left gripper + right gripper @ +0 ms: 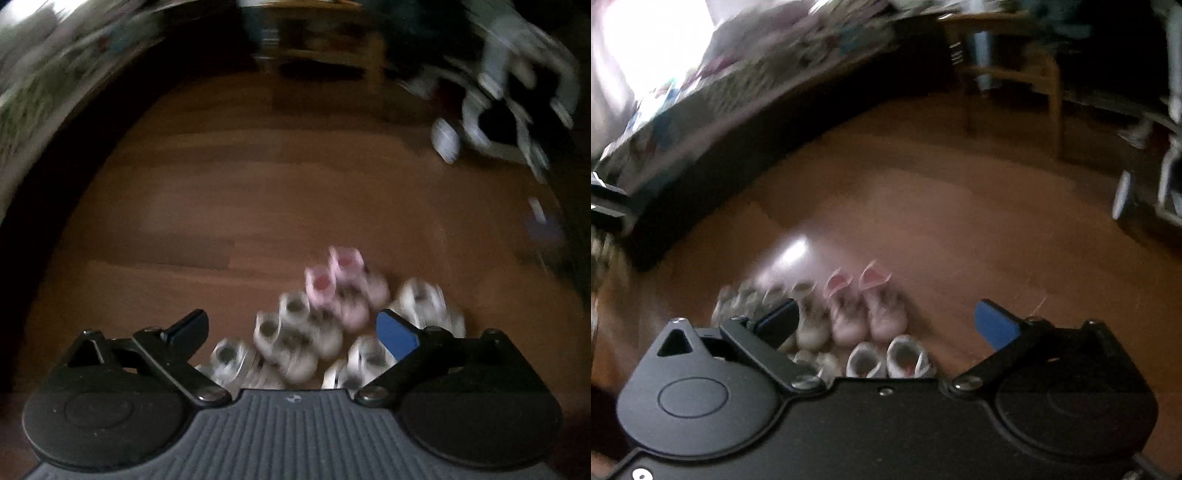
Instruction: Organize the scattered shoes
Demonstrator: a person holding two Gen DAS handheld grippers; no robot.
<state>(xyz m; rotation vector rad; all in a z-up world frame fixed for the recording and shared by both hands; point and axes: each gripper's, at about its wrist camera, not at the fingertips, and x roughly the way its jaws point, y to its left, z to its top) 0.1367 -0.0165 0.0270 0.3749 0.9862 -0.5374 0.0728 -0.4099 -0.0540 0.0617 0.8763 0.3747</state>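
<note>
Both claws, left claw (293, 328) and right claw (886, 321), gape empty above small pink shoes (866, 310) and white shoes (888, 358) paired on the smooth wooden floor (960, 221).

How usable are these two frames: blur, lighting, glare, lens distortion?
Left wrist view: heavy motion blur smears the shoes and the room's edges; dim overall; fisheye bends the wooden floor into an arc. Right wrist view: milder blur, the pink pair readable; blown-out window light at top left, a glare patch on the floor, dark corners.
</note>
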